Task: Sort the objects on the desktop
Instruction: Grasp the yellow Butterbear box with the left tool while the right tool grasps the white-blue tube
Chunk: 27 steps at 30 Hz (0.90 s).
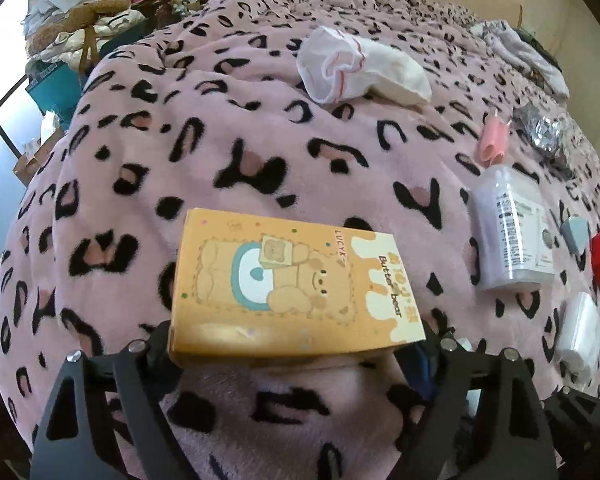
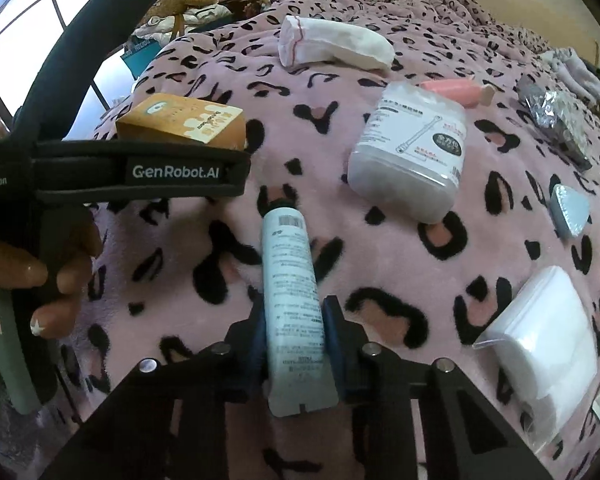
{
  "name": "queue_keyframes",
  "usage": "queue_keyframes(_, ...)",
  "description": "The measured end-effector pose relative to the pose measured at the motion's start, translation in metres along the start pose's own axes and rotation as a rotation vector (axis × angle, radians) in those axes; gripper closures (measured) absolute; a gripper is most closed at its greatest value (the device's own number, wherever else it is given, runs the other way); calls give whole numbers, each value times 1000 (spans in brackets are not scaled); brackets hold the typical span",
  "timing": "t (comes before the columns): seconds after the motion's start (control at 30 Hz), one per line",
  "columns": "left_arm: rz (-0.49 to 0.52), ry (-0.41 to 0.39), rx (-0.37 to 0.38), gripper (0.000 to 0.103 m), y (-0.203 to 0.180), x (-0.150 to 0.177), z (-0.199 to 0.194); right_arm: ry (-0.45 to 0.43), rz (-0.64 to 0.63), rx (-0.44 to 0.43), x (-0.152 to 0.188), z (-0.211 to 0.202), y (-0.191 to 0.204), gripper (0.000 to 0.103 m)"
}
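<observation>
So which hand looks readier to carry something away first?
Probably the right: its fingers already clamp the tube. The left ones only flank the orange box.

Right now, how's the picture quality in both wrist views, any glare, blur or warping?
Left wrist view: strong fisheye bending at the edges, window blown out white, orange box sharp. Right wrist view: same warping, bright window top left, tube label softly blurred near the lens.
</observation>
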<state>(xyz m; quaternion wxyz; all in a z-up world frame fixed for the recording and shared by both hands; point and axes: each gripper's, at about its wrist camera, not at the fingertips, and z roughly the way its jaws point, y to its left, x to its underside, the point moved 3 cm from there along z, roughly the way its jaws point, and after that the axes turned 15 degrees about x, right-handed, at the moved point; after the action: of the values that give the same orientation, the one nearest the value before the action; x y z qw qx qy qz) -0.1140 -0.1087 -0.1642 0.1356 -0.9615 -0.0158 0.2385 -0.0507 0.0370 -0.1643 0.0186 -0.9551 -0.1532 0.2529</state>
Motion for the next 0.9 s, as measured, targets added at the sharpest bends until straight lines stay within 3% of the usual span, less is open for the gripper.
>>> queue_keyframes(0.57, -31, -7, 14, 16, 10, -2, -5, 91, 175, -119, -14, 23, -11, 76)
queue_keyframes(0.9, -36, -70, 5, 17, 10, -1, -30, 63, 249, -87, -14, 5, -19, 83)
